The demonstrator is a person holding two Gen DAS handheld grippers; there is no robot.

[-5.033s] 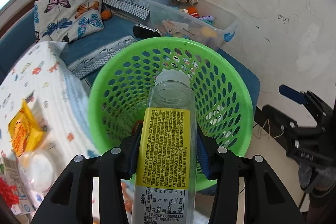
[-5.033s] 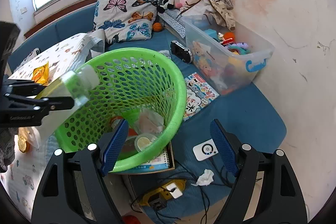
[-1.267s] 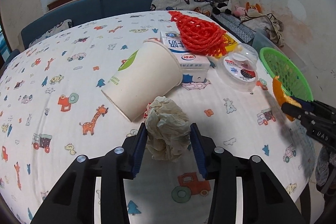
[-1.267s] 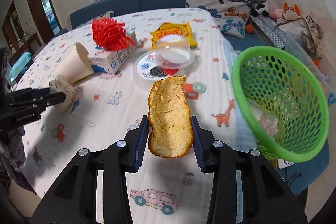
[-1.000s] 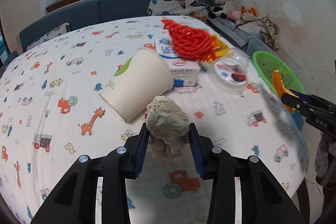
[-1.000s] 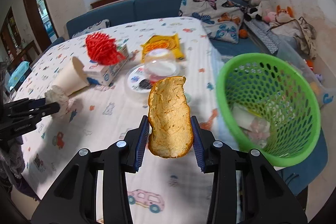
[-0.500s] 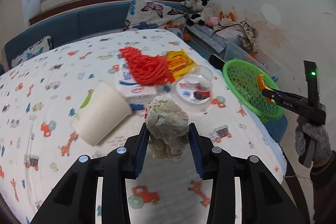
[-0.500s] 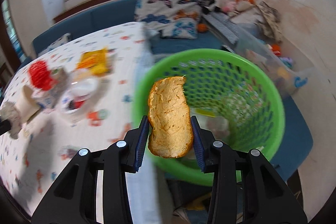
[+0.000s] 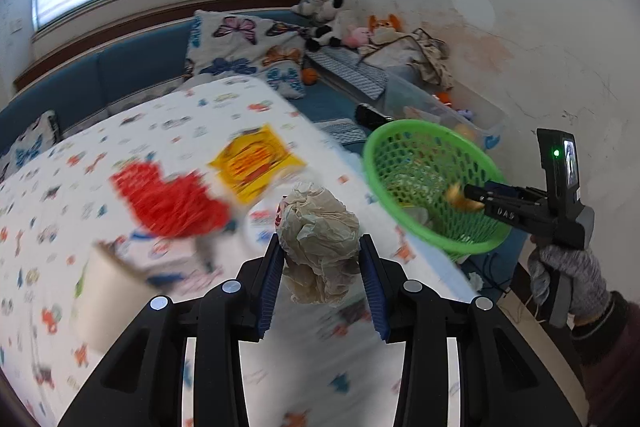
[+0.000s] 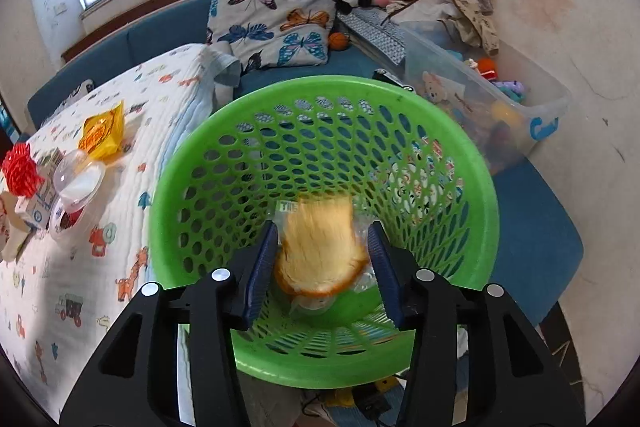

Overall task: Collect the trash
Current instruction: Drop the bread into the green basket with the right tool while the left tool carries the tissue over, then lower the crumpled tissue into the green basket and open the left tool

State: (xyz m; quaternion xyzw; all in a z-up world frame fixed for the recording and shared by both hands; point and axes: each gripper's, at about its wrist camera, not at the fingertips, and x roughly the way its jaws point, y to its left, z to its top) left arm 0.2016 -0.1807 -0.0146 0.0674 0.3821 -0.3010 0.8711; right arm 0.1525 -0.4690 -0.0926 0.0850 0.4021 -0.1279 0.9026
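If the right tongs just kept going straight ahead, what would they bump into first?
Probably the trash in the bottom of the green basket: the right tongs point down into it, the bread blurred between them.

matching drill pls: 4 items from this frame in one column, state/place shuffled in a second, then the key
Items
1. crumpled paper
2. bread
3. yellow packet
4. green basket

States
A. lying flat on the table
B. clamped in the left gripper
C. beside the table edge, trash inside
D. blurred, between the parted fingers of the right gripper, over the basket

Pairs: 1-B, 2-D, 3-A, 4-C
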